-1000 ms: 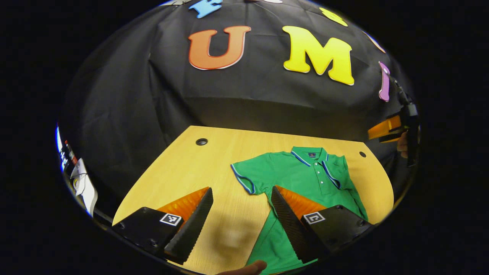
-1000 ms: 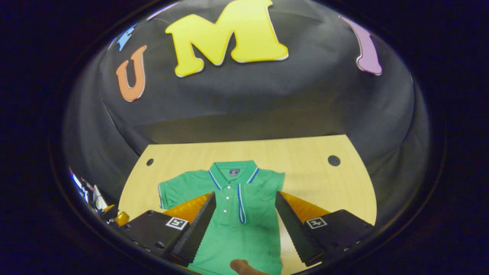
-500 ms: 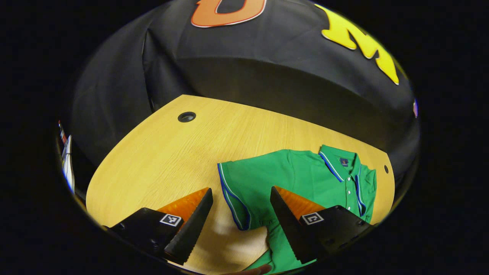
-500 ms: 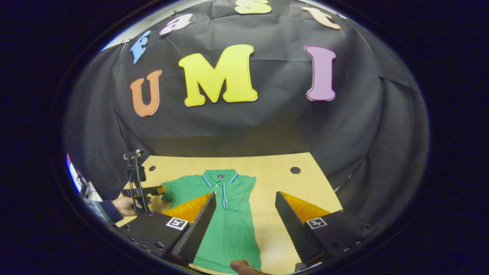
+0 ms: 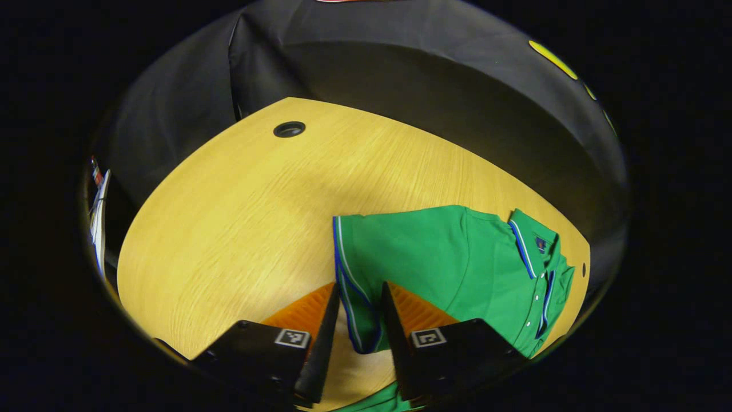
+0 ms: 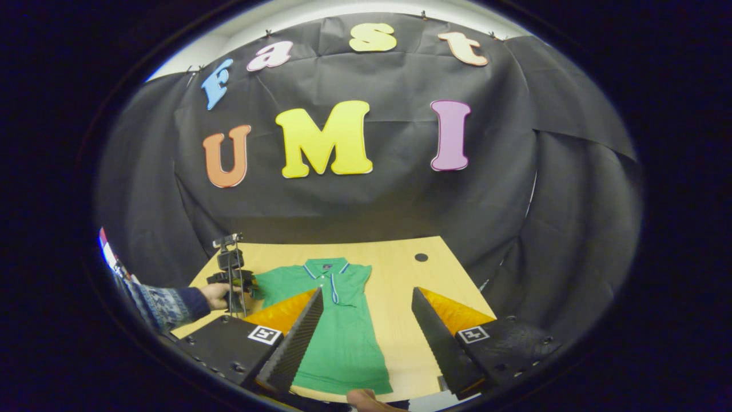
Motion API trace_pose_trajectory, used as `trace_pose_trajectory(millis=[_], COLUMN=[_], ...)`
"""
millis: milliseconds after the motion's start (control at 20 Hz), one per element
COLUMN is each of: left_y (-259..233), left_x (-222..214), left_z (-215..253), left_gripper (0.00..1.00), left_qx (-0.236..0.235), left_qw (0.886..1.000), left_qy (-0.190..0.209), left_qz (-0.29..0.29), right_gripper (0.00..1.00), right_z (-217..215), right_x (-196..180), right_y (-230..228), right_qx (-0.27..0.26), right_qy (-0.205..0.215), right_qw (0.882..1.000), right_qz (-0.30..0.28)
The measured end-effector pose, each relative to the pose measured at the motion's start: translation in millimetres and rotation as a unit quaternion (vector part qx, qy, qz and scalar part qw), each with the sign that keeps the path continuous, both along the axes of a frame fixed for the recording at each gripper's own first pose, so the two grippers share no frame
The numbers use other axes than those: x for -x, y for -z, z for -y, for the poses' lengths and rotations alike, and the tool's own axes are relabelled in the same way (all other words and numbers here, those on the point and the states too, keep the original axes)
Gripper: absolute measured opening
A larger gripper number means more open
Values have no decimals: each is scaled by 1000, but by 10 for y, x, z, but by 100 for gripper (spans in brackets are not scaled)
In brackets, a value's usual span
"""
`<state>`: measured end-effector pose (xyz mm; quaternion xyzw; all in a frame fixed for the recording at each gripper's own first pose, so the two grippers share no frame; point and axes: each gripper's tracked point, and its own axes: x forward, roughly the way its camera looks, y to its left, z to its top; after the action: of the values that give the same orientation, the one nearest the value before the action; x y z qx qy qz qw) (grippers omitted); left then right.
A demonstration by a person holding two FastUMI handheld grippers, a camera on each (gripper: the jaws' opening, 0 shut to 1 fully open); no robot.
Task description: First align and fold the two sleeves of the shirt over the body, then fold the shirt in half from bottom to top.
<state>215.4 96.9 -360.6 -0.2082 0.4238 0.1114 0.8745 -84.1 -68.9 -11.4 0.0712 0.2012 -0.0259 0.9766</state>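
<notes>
A green polo shirt (image 5: 457, 263) is lying flat on the wooden surface (image 5: 229, 229), collar toward the booth wall, with one sleeve already folded in over the body on the side away from the left claw. The left claw (image 5: 360, 337) is sitting low at the other sleeve (image 5: 354, 286), its striped cuff edge running between the two fingers, which are standing narrowly apart; whether they are pressing the cloth cannot be told. In the right gripper view the left claw (image 6: 231, 280) and the sleeved hand (image 6: 214, 294) holding it are sitting at the shirt's (image 6: 337, 326) sleeve end. The right claw (image 6: 366, 343) is hanging wide open above the shirt's hem end, gripping nothing. Beyond the cuff, a broad stretch of bare wood is running out to a cable hole (image 5: 289, 129) and the surface's curved edge. Compared with half a second ago, the left claw's fingers are standing much closer together and nearer the cuff, while the right claw is sitting slightly farther back from the shirt.
</notes>
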Motion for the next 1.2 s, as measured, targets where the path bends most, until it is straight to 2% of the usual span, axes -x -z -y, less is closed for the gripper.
trace_pose_trajectory(millis=[50, 100, 200, 250, 400, 500, 700, 750, 800, 850, 950, 1000, 1050, 1100, 1150, 1200], left_y=[9, 27, 13, -8, -249, -529, -725, -714, -710, -696, -759, -792, -833, -882, -979, -1064], left_x=[30, 16, 34, 64, 17, -97, -204, -219, -251, -279, -337, -334, -314, -281, -252, -220], left_z=[-17, -18, 20, 47, 214, 407, 938, 1028, 1127, 1273, 1648, 1784, 1843, 1842, 1875, 1895], left_gripper=[40, 36, 17, 13, 11, 11, 11, 11, 11, 12, 14, 23, 36, 43, 60, 72], left_qx=[-7, -11, -11, -14, -45, -111, -167, -184, -215, -221, -190, -175, -168, -164, -153, -142], left_qw=[1000, 1000, 999, 999, 997, 989, 973, 969, 961, 958, 959, 960, 961, 961, 963, 966], left_qy=[14, 20, 30, 36, 62, 101, 158, 167, 175, 183, 209, 217, 218, 217, 213, 207], left_qz=[-8, -12, -22, -31, -18, -2, 1, -5, -14, -14, 14, 25, 33, 41, 55, 64], right_gripper=[96, 99, 96, 96, 96, 96, 96, 99, 96, 99, 96, 96, 96, 96, 96, 96], right_z=[31, 77, 156, 171, 173, 210, 299, 349, 374, 427, 493, 528, 535, 534, 522, 505], right_x=[22, 51, 35, 17, 8, -29, -79, -83, -84, -87, -91, -95, -92, -106, -142, -166], right_y=[-2, -3, -79, -105, -61, -49, 0, 15, 58, 71, 94, 116, 141, 163, 200, 220], right_qx=[1, 3, 6, 7, -10, -16, -20, -22, -23, -22, -19, -18, -21, -22, -23, -23], right_qy=[3, 6, 11, 10, 4, 1, 6, 11, 14, 20, 27, 30, 30, 29, 27, 25], right_qw=[1000, 1000, 1000, 1000, 1000, 1000, 1000, 1000, 1000, 1000, 999, 999, 999, 999, 999, 999], right_qz=[-2, -3, 6, 8, 5, 8, 6, 6, 2, 0, 1, 0, -4, -7, -11, -14])
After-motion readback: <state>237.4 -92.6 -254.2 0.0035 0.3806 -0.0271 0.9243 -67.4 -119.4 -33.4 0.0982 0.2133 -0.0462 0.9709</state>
